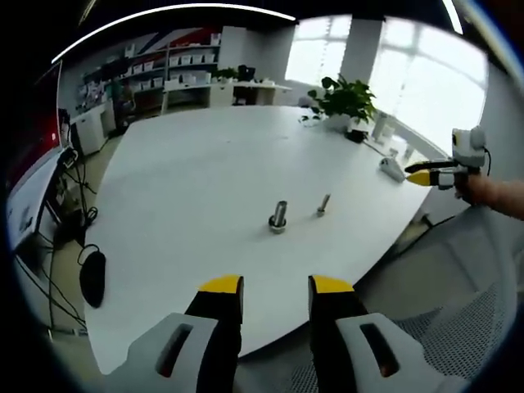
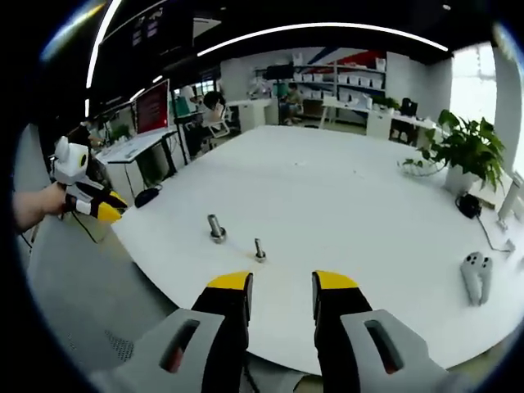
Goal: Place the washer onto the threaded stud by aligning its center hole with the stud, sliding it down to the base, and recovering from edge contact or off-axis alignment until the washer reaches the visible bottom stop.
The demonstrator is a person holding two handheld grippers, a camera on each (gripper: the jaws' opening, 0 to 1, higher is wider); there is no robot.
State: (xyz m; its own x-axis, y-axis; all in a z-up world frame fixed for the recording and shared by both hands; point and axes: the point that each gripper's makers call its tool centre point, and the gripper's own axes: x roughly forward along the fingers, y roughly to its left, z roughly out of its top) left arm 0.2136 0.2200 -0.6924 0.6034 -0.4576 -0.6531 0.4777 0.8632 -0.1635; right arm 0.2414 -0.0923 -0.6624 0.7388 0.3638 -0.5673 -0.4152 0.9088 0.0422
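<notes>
Task judged barely begun. Left gripper (image 1: 276, 285) and right gripper (image 2: 282, 281) were held spread, nothing grasped, short of table (image 1: 180, 180). 2 upright metal pieces were seen: thicker stud (image 2: 216, 228), thinner bolt (image 2: 259, 249). Washer could not be made out. Pickup, alignment, seating all remained.
</notes>
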